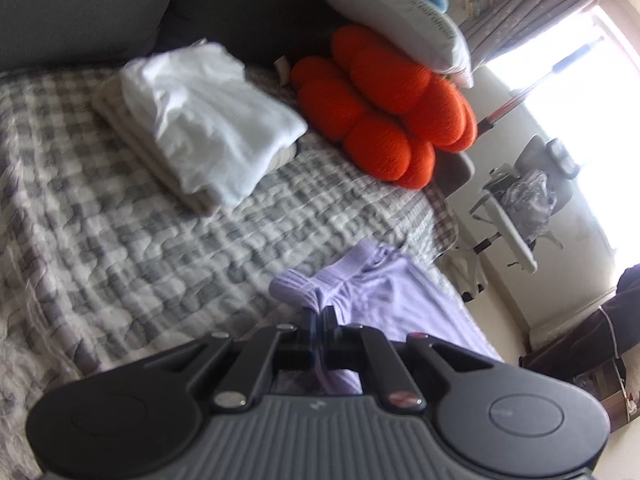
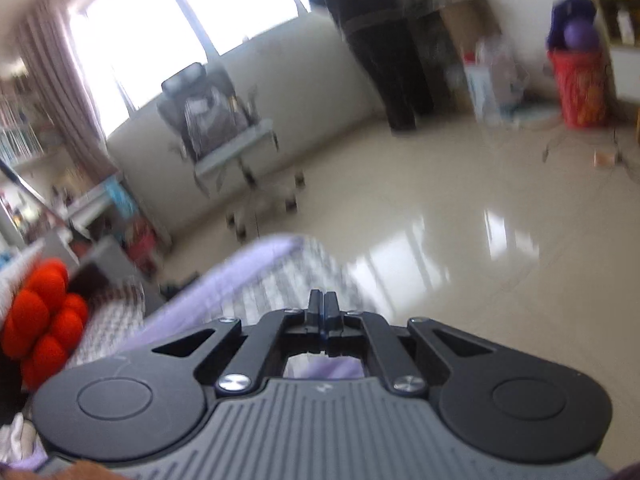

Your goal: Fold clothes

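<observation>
A lavender garment [image 1: 384, 288] hangs over the right edge of the checked quilt [image 1: 132, 232]. My left gripper [image 1: 320, 314] is shut on a bunched ribbed part of it, and cloth trails back between the fingers. In the right wrist view the lavender garment [image 2: 248, 260] runs as a blurred band from the bed edge down under my right gripper [image 2: 322, 300]. That gripper's jaws are pressed together, and lavender cloth shows in the gap behind them. A folded white garment [image 1: 208, 120] lies on a beige one further up the bed.
An orange knotted cushion [image 1: 384, 104] and a white pillow [image 1: 392, 12] sit at the head of the bed. Beyond the bed edge are glossy floor [image 2: 440, 208], an office chair [image 2: 216, 120], a standing person [image 2: 376, 32] and a red basket [image 2: 580, 88].
</observation>
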A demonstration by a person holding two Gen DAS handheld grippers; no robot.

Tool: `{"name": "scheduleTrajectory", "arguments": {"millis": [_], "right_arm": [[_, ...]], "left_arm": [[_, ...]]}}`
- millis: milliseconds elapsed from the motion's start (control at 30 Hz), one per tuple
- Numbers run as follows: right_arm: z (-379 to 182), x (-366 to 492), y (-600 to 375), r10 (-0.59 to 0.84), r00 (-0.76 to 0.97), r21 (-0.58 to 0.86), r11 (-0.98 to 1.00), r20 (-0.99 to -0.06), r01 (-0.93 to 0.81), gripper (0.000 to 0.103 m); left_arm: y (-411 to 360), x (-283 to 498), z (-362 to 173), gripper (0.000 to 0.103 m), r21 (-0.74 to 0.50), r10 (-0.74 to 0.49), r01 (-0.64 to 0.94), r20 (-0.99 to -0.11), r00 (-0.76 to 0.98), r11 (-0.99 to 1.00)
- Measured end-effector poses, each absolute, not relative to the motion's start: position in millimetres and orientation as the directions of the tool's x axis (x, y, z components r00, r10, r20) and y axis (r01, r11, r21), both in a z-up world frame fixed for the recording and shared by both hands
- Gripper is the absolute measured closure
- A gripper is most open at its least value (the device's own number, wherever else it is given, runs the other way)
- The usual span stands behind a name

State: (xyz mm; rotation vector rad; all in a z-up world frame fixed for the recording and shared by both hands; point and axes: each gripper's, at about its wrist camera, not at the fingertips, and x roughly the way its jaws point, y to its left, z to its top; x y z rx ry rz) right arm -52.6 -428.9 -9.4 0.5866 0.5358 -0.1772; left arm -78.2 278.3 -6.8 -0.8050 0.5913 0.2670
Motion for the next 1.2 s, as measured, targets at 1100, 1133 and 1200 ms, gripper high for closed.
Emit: {"name": "scheduleTrajectory", "arguments": {"millis": [1100,1133,1200], "right_arm": [[-20.2,-59.9,-426.4,-0.004,0.826,0.577,0.714,-0.564,0.397,0.098],[-18.9,-61.0,-427.9,-0.006,0.834,0.584,0.711,-0.552,0.392,0.098],[-20.5,-56.7,-429.4,-0.023,0.820,0.557,0.723,-0.571,0.409,0.098]], "left_arm": [[281.7,-82.0,-26.0,0.101,-0.623,-0.003,-0.429,-0.569,0.822,0.654],[282.3,-83.0,-25.9,0.101,-0.628,-0.004,-0.427,-0.566,0.825,0.651],[282.9,-83.9,-25.9,0.101,-0.634,-0.003,-0.426,-0.560,0.828,0.646]]}}
